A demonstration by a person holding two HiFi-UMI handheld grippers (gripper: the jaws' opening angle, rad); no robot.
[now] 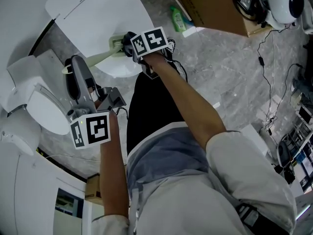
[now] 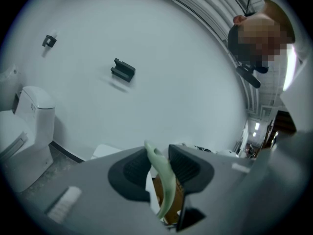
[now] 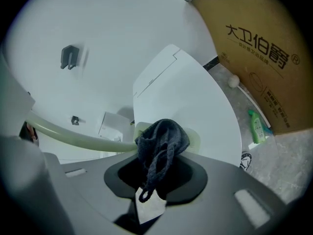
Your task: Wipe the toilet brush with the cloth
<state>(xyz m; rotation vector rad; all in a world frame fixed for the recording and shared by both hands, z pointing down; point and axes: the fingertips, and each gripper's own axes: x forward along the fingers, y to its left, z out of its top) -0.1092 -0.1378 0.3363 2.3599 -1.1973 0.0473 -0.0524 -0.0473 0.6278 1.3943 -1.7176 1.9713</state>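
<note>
Pressure and coverage matter most in this wipe: the dark grey cloth (image 3: 164,141) should probably wrap round the pale green toilet brush (image 1: 100,58) and travel along it, not just dab one spot. The right gripper (image 3: 161,173) has its jaws clamped on a bunched fold of the cloth, and in the right gripper view the wad sits against the brush's flat head end, with the handle running off to the left. Turning the brush a little between strokes would likely bring its hidden side to the cloth.

The left gripper (image 2: 159,163) has its jaws closed on the curved tip of the handle, so that end is steadied; a firm hold there should stop the brush pivoting under the cloth's push.

From the head view, the left forearm reaches forward on the near left with its gripper pointing up and away. The right arm stretches further out, its gripper at the far end of the brush, over the white toilet lid (image 1: 93,6). The brush spans the gap between both grippers, held in the air.
</note>
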